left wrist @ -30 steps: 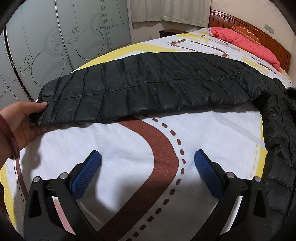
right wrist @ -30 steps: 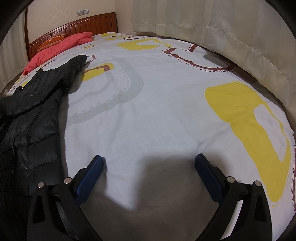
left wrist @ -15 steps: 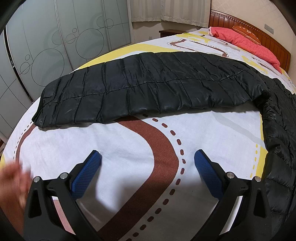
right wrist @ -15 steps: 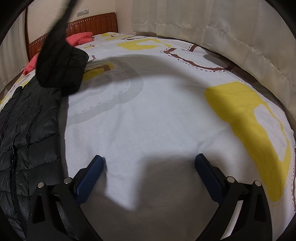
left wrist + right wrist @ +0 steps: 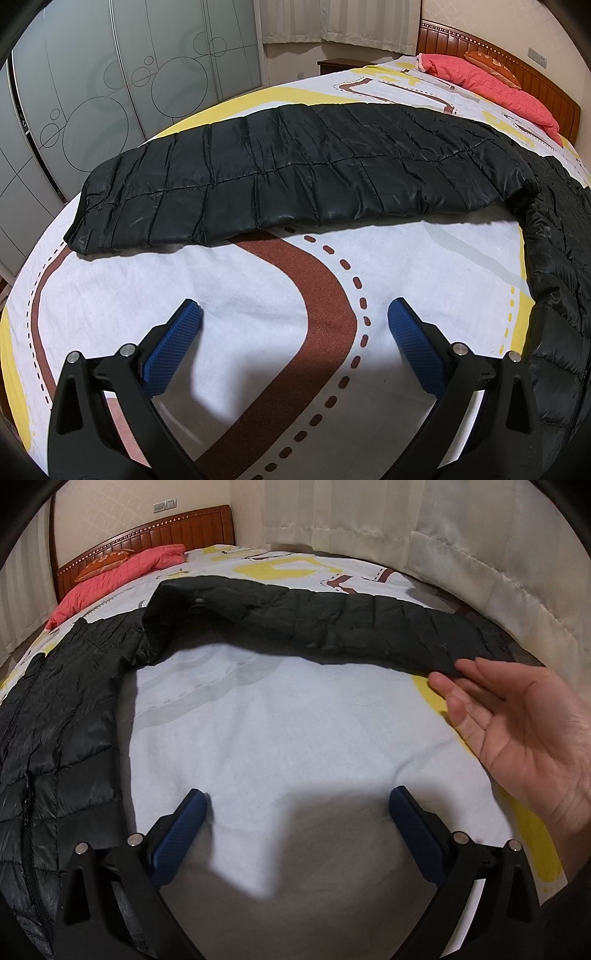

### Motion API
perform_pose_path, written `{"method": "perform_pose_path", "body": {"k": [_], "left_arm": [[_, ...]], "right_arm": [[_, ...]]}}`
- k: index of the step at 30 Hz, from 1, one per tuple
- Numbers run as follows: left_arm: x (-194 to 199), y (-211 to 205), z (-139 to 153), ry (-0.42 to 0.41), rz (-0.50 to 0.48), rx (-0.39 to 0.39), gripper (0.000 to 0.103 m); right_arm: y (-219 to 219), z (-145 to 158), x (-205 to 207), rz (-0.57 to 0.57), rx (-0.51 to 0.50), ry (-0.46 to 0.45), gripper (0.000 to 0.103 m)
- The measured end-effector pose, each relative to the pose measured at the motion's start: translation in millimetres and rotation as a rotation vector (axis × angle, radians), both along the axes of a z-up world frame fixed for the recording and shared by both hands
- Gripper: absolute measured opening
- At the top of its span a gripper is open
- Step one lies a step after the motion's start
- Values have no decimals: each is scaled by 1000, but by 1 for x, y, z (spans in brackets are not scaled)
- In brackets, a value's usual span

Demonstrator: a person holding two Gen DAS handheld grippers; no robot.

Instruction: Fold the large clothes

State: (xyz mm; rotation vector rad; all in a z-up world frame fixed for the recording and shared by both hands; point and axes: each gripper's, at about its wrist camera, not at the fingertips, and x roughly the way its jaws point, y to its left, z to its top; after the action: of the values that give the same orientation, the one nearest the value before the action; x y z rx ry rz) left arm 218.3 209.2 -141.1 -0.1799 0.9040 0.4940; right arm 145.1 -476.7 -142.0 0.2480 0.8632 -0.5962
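Left wrist view: left gripper (image 5: 294, 325), jaws wide apart, empty, over patterned bedsheet (image 5: 258, 291); black puffer jacket (image 5: 295, 177) sleeve laid flat across bed beyond.

Right wrist view: right gripper (image 5: 297, 810), jaws apart, empty; bare hand (image 5: 517, 716) touching cuff of jacket's other sleeve (image 5: 369, 627), jacket body at left.

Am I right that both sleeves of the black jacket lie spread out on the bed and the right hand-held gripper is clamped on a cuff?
Not quite. The right wrist view shows the right hand-held gripper open over bare sheet; a bare hand is at the cuff of the black jacket. Both sleeves do lie spread on the bed.
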Motion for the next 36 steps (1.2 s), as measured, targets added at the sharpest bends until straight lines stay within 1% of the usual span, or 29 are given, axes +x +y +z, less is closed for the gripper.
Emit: {"method": "perform_pose_path", "body": {"k": [36], "left_arm": [[-3,-1,1,-2,1,-3,101]], "right_arm": [[0,1,-1,2,3,0,99]]}}
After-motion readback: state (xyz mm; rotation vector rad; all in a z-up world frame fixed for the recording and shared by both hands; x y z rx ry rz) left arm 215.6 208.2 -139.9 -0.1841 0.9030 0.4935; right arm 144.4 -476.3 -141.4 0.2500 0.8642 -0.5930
